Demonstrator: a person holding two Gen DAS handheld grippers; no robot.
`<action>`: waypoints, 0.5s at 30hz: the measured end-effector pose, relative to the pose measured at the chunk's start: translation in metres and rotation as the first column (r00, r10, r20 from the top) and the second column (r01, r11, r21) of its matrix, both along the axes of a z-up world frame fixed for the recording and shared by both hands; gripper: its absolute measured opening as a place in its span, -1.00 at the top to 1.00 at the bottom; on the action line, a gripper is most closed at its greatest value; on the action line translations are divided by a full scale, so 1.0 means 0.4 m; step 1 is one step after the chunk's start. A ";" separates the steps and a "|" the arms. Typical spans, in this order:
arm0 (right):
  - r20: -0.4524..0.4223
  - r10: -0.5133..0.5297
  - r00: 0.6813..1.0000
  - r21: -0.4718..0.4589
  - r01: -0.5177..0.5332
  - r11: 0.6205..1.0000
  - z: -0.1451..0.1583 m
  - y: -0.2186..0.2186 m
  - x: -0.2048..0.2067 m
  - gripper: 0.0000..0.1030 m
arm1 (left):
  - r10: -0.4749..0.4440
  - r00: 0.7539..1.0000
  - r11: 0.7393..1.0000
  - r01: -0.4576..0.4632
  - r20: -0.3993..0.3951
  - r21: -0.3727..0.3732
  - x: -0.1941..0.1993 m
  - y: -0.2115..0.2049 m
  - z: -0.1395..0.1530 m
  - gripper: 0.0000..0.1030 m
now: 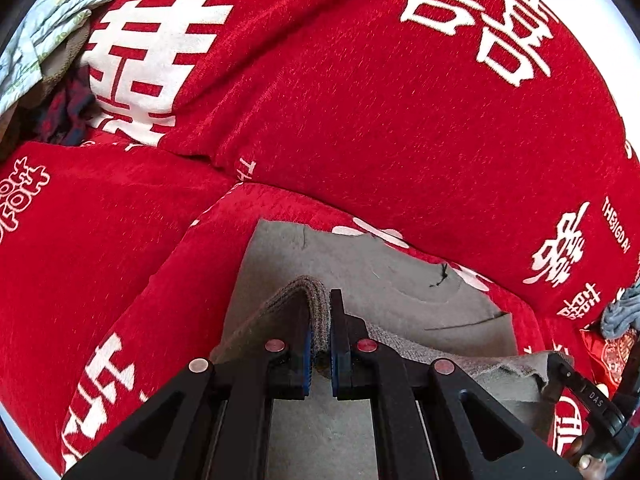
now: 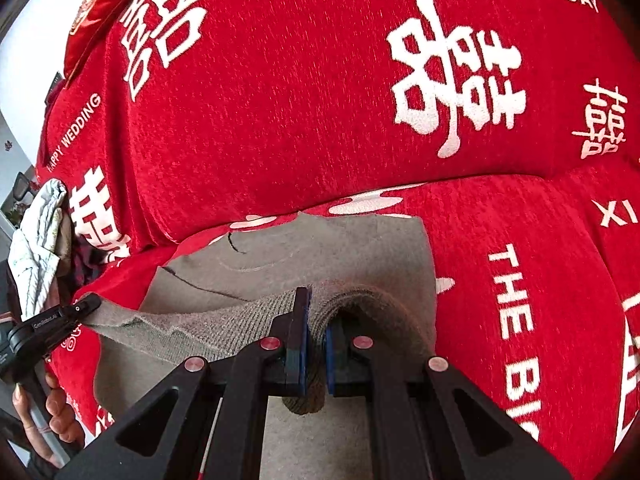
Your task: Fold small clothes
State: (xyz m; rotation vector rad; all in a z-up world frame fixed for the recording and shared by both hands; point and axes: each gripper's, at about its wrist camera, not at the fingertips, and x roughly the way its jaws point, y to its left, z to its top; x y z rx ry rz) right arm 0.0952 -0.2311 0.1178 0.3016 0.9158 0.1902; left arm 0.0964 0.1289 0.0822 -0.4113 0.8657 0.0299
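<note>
A soft, limp grey knit garment [image 1: 400, 300], judged light and best taken by its ribbed hem, is pinched at that edge by the closed left gripper [image 1: 320, 344] and right gripper [image 2: 316, 352], sagging between them above a red sofa cover [image 1: 360, 120].

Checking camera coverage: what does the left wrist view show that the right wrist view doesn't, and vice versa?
Left wrist only: a crumpled grey-blue cloth at the right edge, and the left gripper up close.

Right wrist only: a person's hand at lower left, "HAPPY WEDDING" lettering, and the right gripper up close.

Both: the grey knit garment on the red cover with white characters, jaws shut on its ribbed edge, and a pale printed cloth pile.
</note>
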 end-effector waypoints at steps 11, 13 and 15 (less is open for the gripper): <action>-0.078 -0.023 0.997 0.031 0.025 0.999 -0.061 -0.021 0.111 0.86 | -0.021 0.998 0.999 0.024 -0.059 0.047 0.126 -0.029 -0.040 0.85; -0.092 -0.027 0.995 0.032 0.030 0.999 -0.079 -0.023 0.125 0.86 | -0.023 0.997 0.998 0.027 -0.075 0.058 0.147 -0.037 -0.057 0.85; -0.102 -0.032 0.994 0.032 0.035 0.999 -0.099 -0.026 0.134 0.86 | -0.024 0.996 0.997 0.030 -0.086 0.066 0.163 -0.044 -0.072 0.85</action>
